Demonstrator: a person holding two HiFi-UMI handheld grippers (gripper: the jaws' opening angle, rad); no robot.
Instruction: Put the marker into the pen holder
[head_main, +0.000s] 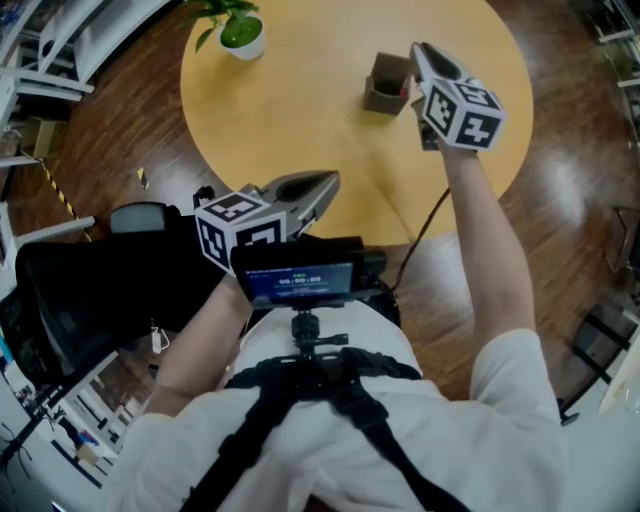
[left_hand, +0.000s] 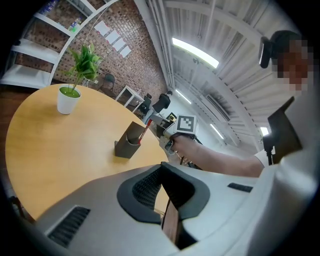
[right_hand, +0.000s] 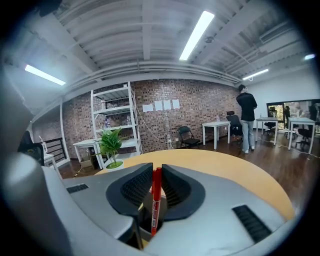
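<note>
R gripper (right_hand: 156, 172) is pinching red marker (right_hand: 155, 202) over pen holder (head_main: 388, 83); should keep it vertical, centre on opening b4 releasing.

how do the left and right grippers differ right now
The right gripper is clamped on a red marker; the left gripper has its jaws together on nothing. The right gripper is out over the table beside the pen holder; the left gripper sits at the table's near edge. Both carry a cube with square markers.
</note>
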